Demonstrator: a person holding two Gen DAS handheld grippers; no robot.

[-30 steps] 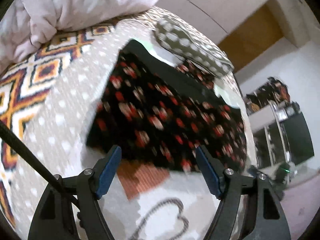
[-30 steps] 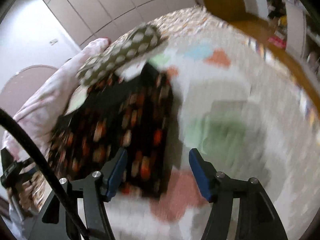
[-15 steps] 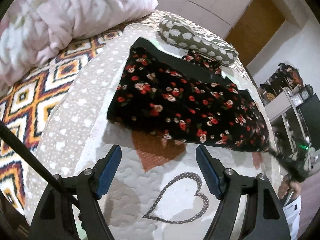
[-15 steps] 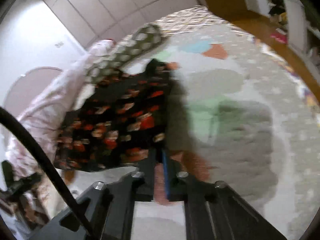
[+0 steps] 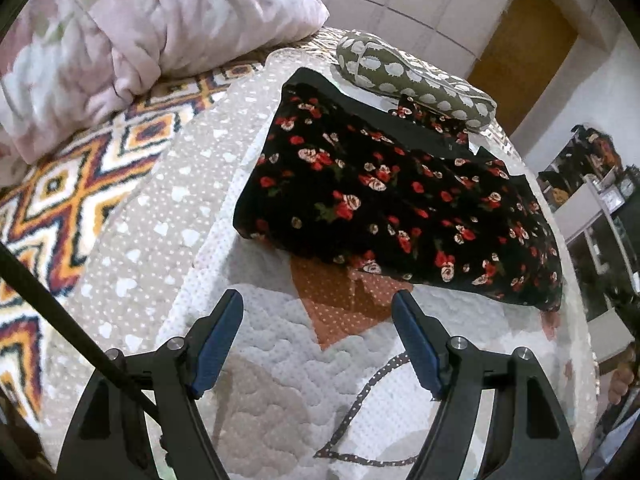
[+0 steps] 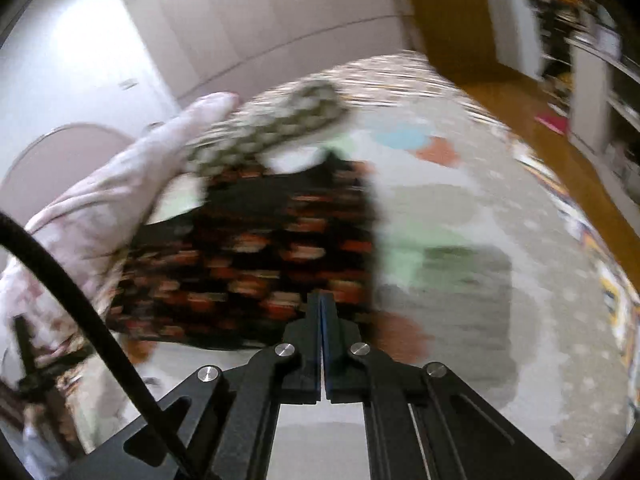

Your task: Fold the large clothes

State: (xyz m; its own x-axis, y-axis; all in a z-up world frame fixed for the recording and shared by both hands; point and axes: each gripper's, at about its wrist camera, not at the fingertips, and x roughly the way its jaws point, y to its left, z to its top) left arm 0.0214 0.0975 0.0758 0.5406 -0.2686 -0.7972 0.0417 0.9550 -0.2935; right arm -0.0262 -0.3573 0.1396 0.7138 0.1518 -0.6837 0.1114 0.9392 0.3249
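A black garment with red and white flowers [image 5: 380, 200] lies spread on the quilted bedcover [image 5: 280, 360]. My left gripper [image 5: 318, 300] hovers open just short of the garment's near edge, over an orange patch, with nothing between its blue pads. In the blurred right wrist view the same garment [image 6: 260, 248] lies to the left. My right gripper [image 6: 321, 296] is shut, its tips at the garment's near right edge, and the fabric appears pinched between them.
A green pillow with white dots [image 5: 412, 80] lies at the garment's far end. A pink duvet [image 5: 140, 28] is heaped at the left, over a zigzag blanket [image 5: 60, 200]. Shelves [image 5: 600, 200] stand past the bed's right side, where a person's hand [image 5: 622, 368] shows.
My right gripper went from open to shut at the garment's edge and then rose. My left gripper drew back and lower; it sat over the garment's near edge and now stands short of it, still open.
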